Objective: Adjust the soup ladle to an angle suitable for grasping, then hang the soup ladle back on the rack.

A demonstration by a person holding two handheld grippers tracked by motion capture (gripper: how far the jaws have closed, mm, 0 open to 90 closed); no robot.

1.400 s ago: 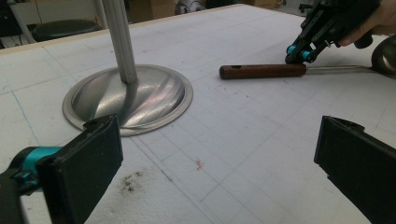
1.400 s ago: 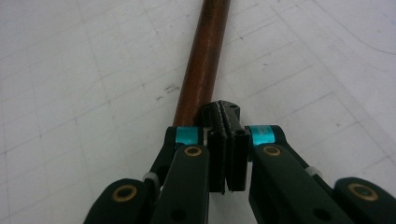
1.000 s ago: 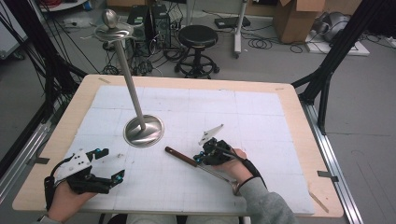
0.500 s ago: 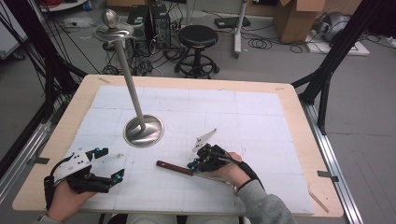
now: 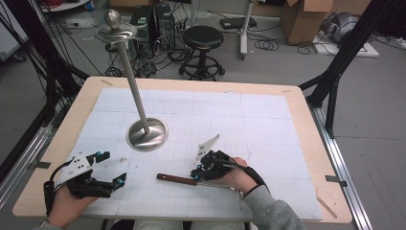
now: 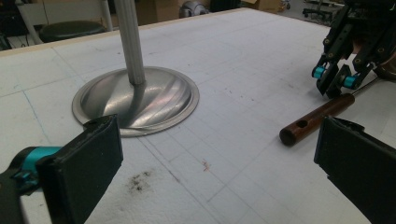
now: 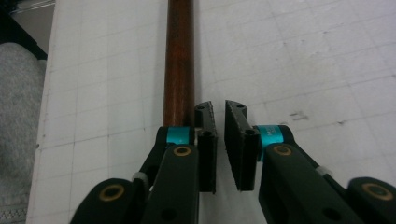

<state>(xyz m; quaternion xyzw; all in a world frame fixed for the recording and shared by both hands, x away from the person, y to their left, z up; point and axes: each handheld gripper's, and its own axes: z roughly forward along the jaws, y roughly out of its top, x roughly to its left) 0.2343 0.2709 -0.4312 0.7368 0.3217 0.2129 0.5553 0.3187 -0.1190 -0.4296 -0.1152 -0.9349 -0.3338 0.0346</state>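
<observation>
The wooden-handled tool (image 5: pixel 178 179) lies flat on the desk (image 5: pixel 268 124) in front of the stand's round metal base (image 5: pixel 147 134), its handle running just beside the right hand-held gripper (image 7: pixel 218 116). That gripper's jaws have just been opening — a narrow gap shows between the pads, with nothing in it (the handle passes outside one jaw). The left hand-held gripper (image 5: pixel 111 168) rests spread wide, holding nothing, aimed toward the handle's free end. This looks like a release; next, presumably, the left one must reach across and close around the handle squarely.
</observation>
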